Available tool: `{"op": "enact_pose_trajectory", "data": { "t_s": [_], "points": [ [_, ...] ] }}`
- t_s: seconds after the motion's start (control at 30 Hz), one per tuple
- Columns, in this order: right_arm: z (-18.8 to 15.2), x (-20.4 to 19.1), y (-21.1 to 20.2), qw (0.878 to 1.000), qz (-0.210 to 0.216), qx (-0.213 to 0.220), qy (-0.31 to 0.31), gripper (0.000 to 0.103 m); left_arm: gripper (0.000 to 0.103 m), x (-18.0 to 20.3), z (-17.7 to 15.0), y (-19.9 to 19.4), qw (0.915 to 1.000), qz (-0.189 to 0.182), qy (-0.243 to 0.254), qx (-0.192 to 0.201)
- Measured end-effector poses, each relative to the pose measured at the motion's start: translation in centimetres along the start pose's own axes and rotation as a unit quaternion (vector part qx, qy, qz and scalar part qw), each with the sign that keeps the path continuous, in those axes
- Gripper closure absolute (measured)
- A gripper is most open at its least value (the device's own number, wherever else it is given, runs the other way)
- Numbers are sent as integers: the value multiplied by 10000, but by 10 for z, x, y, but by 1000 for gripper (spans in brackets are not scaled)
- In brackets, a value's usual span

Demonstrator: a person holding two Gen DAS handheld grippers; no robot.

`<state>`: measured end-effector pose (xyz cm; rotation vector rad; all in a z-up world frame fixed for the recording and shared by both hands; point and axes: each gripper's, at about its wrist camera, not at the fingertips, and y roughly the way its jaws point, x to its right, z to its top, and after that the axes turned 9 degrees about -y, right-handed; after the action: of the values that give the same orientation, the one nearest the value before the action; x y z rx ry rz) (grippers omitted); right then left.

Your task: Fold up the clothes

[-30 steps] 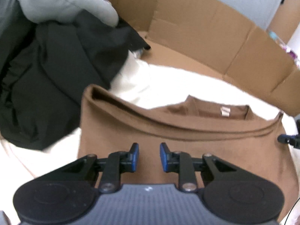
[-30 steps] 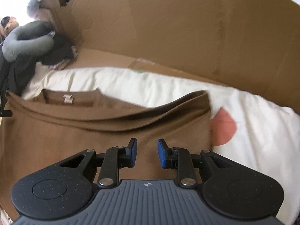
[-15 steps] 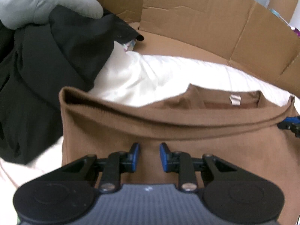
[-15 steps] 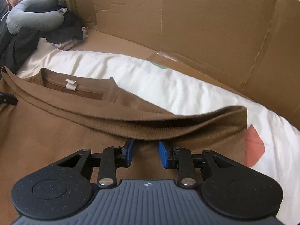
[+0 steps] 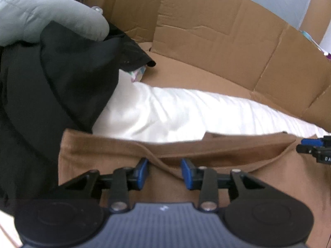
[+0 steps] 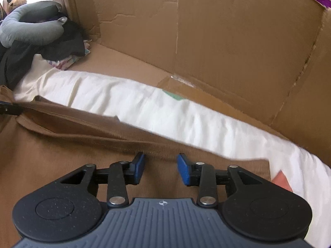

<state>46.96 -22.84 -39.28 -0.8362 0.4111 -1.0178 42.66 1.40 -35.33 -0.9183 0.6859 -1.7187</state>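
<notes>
Directly ahead of both pairs of jaws, a brown shirt (image 5: 93, 150), spread on a white sheet (image 5: 165, 111) and doubled over on itself, with the edge of the upper layer running from left to right across both views. Long axis therefore crosswise to the fingers, not along them. Left gripper (image 5: 164, 171) low over the cloth, jaws apart and clamped on nothing, with a thin hem ridge passing slantwise through the gap between the blue pads. Right gripper (image 6: 160, 168) likewise parted and holding nothing, above flat cloth just short of the doubled edge, near the shirt's right end. Judged by this, left hand slightly nearer to an edge that can be pinched. Fits equally a fold just laid down and let go, or an edge about to be taken for another fold; not possible to settle from these views. No neck label in sight; only the letters "DA" on the right gripper's side, cut by the border of the left view. Further out, black clothes (image 5: 51, 93) under a grey cushion (image 5: 41, 20) on the left, and cardboard walls (image 6: 227, 41) behind.
</notes>
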Motion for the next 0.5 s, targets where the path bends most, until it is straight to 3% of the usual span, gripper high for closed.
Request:
{"op": "enact_pose_trajectory", "data": {
  "t_s": [0.33,0.5],
  "points": [
    [16,11,-3,9995,-100,245,146,59,59,-3,19,-30,9979,-205,-167,586],
    [2,29,-8,9988,-303,216,307,55,53,-13,12,-40,9977,59,78,667]
  ]
}}
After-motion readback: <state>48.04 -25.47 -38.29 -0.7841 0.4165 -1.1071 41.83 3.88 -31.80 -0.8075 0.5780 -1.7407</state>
